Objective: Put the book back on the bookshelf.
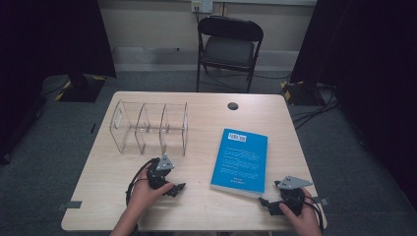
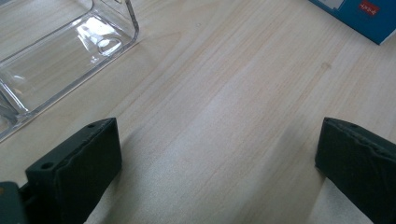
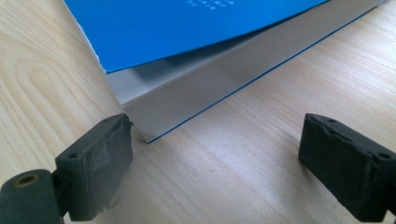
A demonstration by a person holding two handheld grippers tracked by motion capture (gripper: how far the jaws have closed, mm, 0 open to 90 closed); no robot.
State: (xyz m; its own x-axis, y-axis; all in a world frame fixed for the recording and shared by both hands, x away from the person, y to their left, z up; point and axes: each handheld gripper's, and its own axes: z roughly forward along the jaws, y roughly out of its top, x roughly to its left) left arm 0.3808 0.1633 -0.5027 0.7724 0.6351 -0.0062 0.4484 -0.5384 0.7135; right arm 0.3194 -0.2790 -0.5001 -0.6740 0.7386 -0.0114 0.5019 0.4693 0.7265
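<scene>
High view has the blue book (image 1: pixel 240 161) flat on the table (image 1: pixel 206 206) right of the clear rack (image 1: pixel 150 128), while the right gripper (image 3: pixel 215 149) view adds its lifted cover corner just ahead of wide-apart jaws, and the left gripper (image 2: pixel 219 154), jaws also apart, is over bare wood.

High view dim, we see dark corners at both sides, counter (image 1: pixel 196 196) lit softly from above. Left gripper view brighter; glare on clear organizer (image 2: pixel 60 51), pale sheen band on wood, near tongs slightly soft. Right gripper view sharp on blue book (image 3: pixel 196 37) edge; we note soft shadow under lifted cover.
</scene>
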